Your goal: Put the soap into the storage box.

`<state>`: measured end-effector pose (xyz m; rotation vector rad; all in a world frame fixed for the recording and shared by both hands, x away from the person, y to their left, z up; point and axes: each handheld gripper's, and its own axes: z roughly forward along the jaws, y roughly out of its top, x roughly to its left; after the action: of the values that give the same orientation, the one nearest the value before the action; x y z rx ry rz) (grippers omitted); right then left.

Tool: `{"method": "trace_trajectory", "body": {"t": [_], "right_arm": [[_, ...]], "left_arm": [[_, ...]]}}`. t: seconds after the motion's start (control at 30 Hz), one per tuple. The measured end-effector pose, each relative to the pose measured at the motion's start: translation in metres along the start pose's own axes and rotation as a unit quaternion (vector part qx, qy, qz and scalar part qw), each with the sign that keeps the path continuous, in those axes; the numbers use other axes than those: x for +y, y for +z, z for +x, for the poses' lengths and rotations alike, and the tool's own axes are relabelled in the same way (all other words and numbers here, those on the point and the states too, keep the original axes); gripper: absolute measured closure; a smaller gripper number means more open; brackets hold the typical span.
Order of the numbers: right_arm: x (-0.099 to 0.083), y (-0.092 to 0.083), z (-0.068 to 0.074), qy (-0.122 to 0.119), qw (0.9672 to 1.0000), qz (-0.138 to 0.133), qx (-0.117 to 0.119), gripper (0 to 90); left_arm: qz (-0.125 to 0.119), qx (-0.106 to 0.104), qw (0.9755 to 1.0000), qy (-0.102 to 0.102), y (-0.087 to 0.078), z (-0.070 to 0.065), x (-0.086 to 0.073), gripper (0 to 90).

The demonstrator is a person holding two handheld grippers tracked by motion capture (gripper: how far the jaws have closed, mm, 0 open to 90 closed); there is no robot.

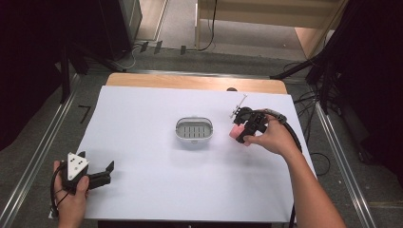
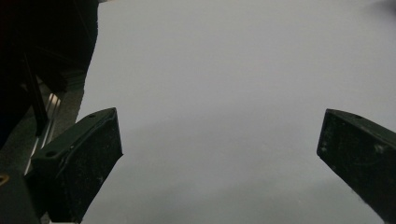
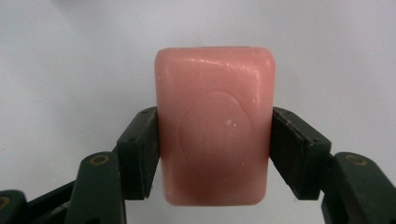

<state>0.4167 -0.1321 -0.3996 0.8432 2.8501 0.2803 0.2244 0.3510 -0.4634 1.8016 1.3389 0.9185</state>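
A pink bar of soap sits squeezed between the two black jaws of my right gripper, which is shut on its sides. In the high view the soap and right gripper hover over the white sheet, just right of a grey slotted soap dish at the table's middle. My left gripper rests at the near left corner, open, with nothing but white sheet between its jaws.
The white sheet covers most of the wooden table. Metal rails run along both sides of the table. Cables and dark stands lie on the floor at the back and right.
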Motion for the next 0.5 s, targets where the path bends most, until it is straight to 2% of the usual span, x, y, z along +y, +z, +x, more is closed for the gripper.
{"method": "trace_trajectory", "body": {"t": [0.1, 0.13, 0.17, 0.27, 0.5], "right_arm": [[0.003, 0.000, 0.003, -0.013, 0.9999, 0.001, -0.003, 39.2], [0.005, 0.000, 0.006, -0.035, 0.9994, 0.003, 0.005, 39.1], [0.005, 0.000, 0.006, -0.035, 0.9994, 0.003, 0.005, 39.1], [0.011, -0.002, 0.011, -0.064, 0.9978, 0.005, 0.014, 39.2], [0.023, -0.008, 0.015, -0.073, 0.9971, 0.001, 0.018, 39.2]], "left_arm": [[-0.001, 0.000, 1.0000, 0.000, 0.000, 0.000, 0.000, 0.5], [-0.001, 0.000, 1.0000, 0.000, 0.000, 0.000, 0.000, 0.5], [-0.001, 0.000, 1.0000, 0.000, 0.000, 0.000, 0.000, 0.5], [-0.001, 0.001, 1.0000, -0.001, 0.000, 0.000, 0.000, 0.5], [-0.001, 0.001, 1.0000, -0.001, 0.000, 0.000, 0.000, 0.5]]}}
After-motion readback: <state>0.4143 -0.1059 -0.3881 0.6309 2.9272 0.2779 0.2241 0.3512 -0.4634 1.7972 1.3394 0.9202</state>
